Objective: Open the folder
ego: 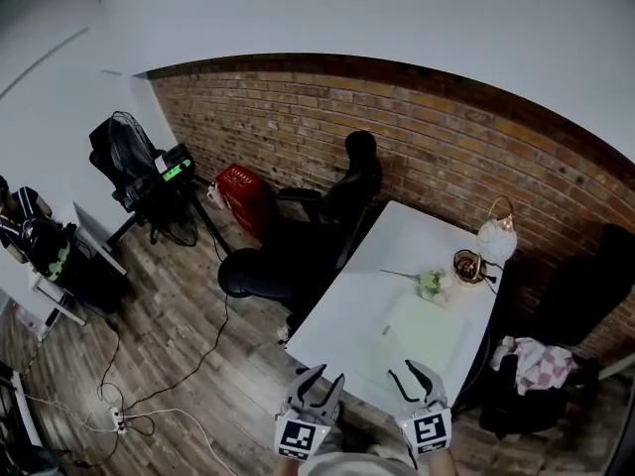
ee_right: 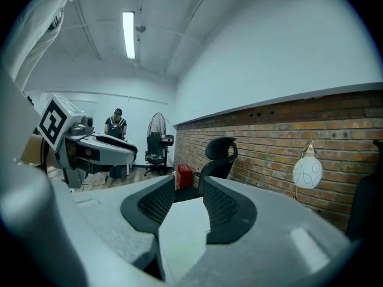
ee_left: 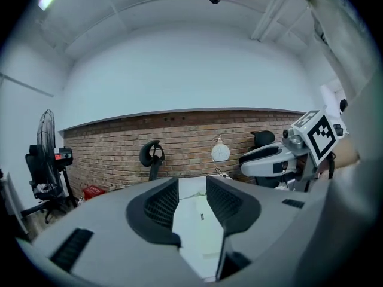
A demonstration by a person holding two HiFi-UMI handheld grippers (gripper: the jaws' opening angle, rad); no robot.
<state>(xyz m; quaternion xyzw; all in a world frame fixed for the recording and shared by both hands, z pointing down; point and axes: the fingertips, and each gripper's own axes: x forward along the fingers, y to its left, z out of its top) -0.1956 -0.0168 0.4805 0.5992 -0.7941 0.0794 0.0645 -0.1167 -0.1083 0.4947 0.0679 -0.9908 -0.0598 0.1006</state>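
Observation:
A pale green folder (ego: 422, 333) lies flat and closed on the white table (ego: 347, 315), toward its near right part. Both grippers hover at the table's near edge, short of the folder. My left gripper (ego: 319, 380) is open with nothing between its jaws. My right gripper (ego: 415, 375) is open and empty too, just before the folder's near edge. The left gripper view looks between the jaws of the left gripper (ee_left: 192, 187) onto the folder (ee_left: 197, 232), with the right gripper (ee_left: 275, 157) alongside. The right gripper view shows the right gripper (ee_right: 188, 187) over the folder (ee_right: 182, 232).
A black office chair (ego: 317, 226) stands at the table's left side. On the far end sit a globe lamp (ego: 496, 234), a brass bowl (ego: 468, 266) and a small flower cup (ego: 432, 284). A checked cloth (ego: 536, 360) lies on a dark seat at the right. A brick wall (ego: 446, 137) runs behind the table.

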